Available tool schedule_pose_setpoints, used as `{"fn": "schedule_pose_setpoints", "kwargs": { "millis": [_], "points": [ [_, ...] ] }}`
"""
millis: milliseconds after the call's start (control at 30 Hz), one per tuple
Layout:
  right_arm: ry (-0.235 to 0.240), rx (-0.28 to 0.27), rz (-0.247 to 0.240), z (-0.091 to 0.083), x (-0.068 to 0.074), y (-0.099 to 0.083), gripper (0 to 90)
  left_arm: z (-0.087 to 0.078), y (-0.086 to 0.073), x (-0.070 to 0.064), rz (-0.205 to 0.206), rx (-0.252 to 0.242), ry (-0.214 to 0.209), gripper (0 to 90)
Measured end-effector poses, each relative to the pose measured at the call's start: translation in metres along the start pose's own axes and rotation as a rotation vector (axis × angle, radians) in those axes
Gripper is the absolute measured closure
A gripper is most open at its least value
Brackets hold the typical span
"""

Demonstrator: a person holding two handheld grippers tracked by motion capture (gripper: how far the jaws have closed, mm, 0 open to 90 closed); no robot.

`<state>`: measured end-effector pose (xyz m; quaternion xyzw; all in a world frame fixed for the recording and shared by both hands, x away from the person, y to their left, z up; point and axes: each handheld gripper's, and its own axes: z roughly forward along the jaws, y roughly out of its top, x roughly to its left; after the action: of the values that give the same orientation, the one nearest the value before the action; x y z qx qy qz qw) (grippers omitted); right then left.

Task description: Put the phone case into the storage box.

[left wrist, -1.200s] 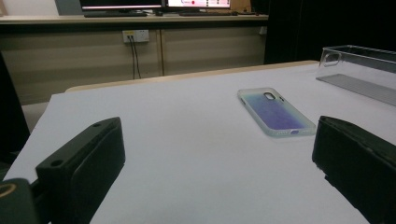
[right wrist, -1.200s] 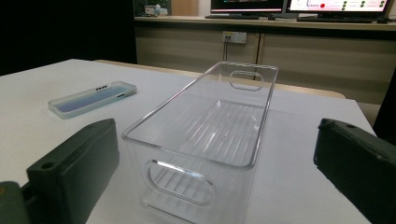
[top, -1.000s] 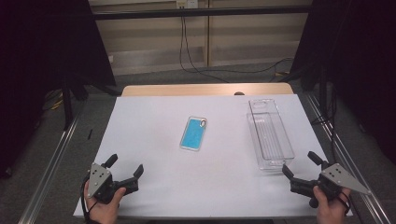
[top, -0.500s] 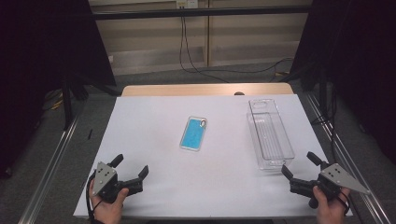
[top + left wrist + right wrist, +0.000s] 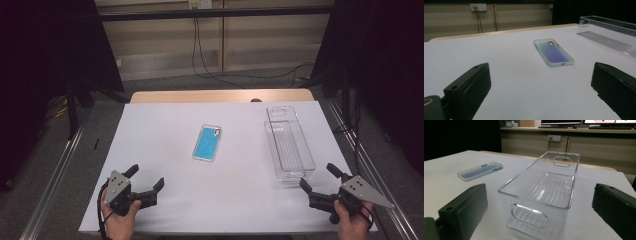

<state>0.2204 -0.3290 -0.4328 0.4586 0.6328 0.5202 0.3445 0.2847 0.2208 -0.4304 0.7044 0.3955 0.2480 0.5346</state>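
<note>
Two grippers, both with jaws spread wide and holding nothing. Your left gripper [image 5: 147, 182] sits at the near left of the table [image 5: 165, 125], already aimed at the phone case [image 5: 207, 143] lying flat mid-table, well apart from the clear bin [image 5: 289, 145]. I'd guess that's the pickup, so come in low and square, straddle the long edges, and don't shove it sideways. Your right gripper [image 5: 320, 182] is just short of the bin's near end.

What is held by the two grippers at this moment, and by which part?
Nothing is held. The left gripper and the right gripper are both open, apart from the phone case and the clear bin.
</note>
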Motion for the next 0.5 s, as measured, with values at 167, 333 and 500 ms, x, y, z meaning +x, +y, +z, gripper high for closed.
{"fn": "schedule_pose_setpoints", "kwargs": {
  "millis": [167, 333, 500],
  "points": [
    [0.001, 0.001, -0.001, 0.0, 0.0, 0.0, 0.0, 0.007, 0.001, -0.001, -0.009, 0.007, -0.034, 3.5],
    [0.005, -0.002, -0.006, 0.0, 0.0, 0.0, 0.0, 0.012, 0.002, -0.004, 0.009, 0.011, -0.056, 3.5],
    [0.005, 0.001, -0.007, 0.0, 0.0, 0.0, 0.0, 0.018, 0.004, -0.007, 0.025, 0.016, -0.07, 2.9]
  ]
}}
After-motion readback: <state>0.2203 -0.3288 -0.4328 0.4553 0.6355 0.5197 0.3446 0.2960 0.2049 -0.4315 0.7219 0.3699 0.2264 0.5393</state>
